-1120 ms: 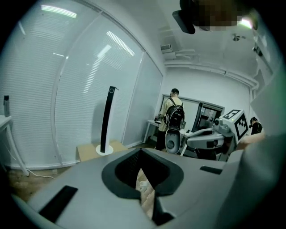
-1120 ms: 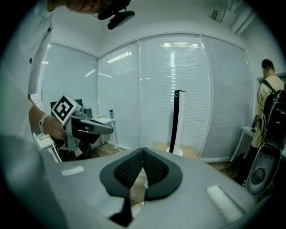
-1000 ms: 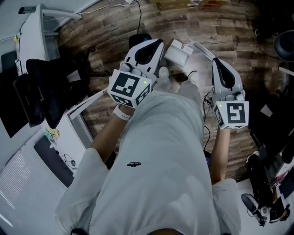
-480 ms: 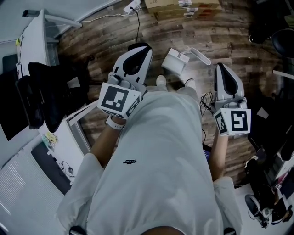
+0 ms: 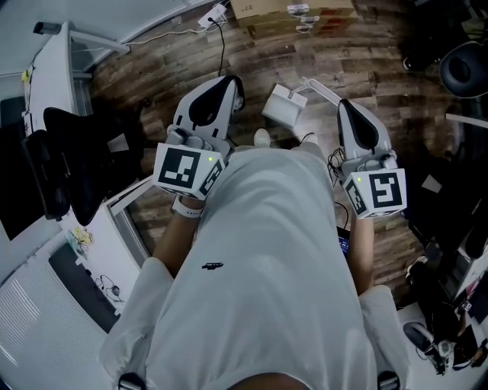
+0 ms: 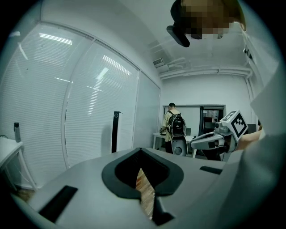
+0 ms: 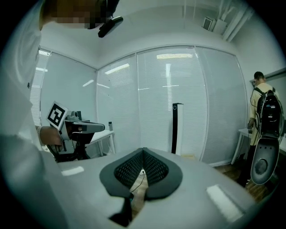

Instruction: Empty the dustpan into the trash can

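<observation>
A white dustpan lies on the wooden floor just ahead of my shoes, its long handle pointing right. My left gripper is held up left of the dustpan, shut, with nothing between its jaws. To the right of the dustpan my right gripper is also up in the air, shut and empty. In the left gripper view the closed jaws point roughly level across the room. The right gripper view shows its closed jaws the same way. I see no trash can that I can tell.
A white desk and black chair stand at left. Cardboard boxes and a power strip lie ahead. Dark equipment fills the right side. A person with a backpack stands across the room by a table.
Both grippers have risen, and the left one has shifted a little to the left in the head view. The dustpan has stayed on the floor.
</observation>
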Available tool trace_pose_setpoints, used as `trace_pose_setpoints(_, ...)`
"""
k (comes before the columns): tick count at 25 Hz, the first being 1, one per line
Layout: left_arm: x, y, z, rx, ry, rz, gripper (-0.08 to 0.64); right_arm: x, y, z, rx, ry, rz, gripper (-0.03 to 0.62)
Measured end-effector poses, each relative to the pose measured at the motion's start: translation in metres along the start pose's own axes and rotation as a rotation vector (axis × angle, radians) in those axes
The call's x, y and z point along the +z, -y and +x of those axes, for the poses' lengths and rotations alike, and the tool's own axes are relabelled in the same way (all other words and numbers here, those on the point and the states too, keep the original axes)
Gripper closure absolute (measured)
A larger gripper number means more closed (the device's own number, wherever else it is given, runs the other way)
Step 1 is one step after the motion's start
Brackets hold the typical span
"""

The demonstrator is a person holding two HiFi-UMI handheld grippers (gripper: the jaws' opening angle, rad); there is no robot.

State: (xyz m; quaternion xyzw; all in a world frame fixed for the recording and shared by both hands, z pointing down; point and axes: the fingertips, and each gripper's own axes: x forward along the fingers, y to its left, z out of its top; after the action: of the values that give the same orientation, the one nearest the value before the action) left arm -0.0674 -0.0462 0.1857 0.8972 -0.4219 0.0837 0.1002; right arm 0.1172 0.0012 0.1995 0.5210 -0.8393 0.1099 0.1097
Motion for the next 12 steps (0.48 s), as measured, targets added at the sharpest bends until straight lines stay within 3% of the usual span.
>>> trace_pose_setpoints(12, -0.002, 0.005, -0.009, 0.001, -0.008, 0.004, 0.554, -0.018, -0.003, 0.006, 0.036, -0.082, 0.021, 0.581)
